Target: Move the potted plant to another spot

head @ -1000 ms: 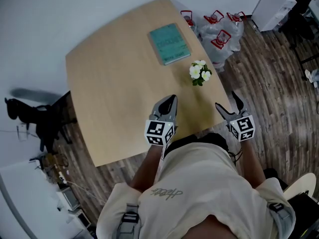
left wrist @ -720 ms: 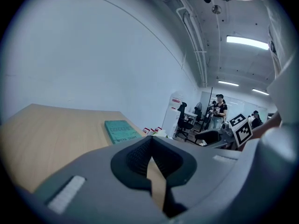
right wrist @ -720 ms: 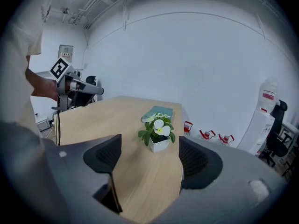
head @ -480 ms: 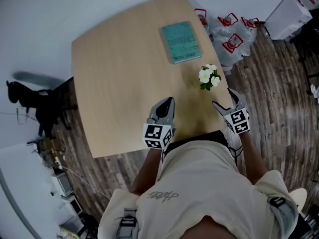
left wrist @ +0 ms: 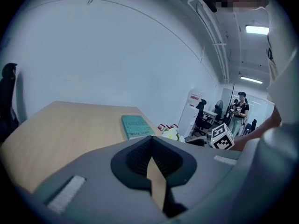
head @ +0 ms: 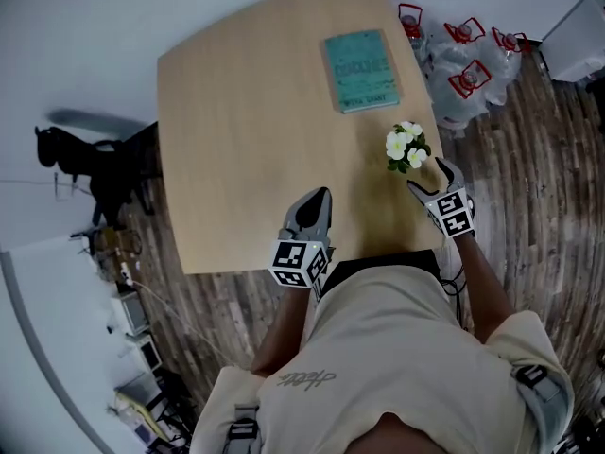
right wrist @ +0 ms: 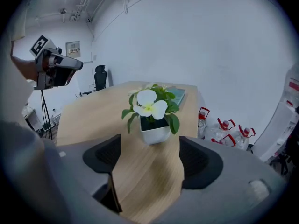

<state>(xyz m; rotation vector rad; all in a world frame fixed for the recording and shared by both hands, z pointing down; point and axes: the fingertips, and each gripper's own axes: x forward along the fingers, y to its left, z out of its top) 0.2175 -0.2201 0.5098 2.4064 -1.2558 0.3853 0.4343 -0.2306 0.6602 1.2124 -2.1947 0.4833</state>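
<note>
The potted plant, white flowers and green leaves in a small white square pot, stands on the wooden table near its right edge. My right gripper is open just short of it, jaws wide apart, the pot a little ahead of the gap and nothing held. In the right gripper view the right gripper frames the plant dead ahead. My left gripper hovers over the table's near edge, left of the plant, jaws shut and empty. In its own view the left gripper points along the tabletop.
A teal book lies beyond the plant. Several water bottles with red handles stand on the floor past the table's right edge. A black chair is at the left. A person stands far off in the room.
My right gripper has moved forward to just short of the plant. The left gripper has stayed at the near edge. The head camera's view has shifted, with the table now sitting further right.
</note>
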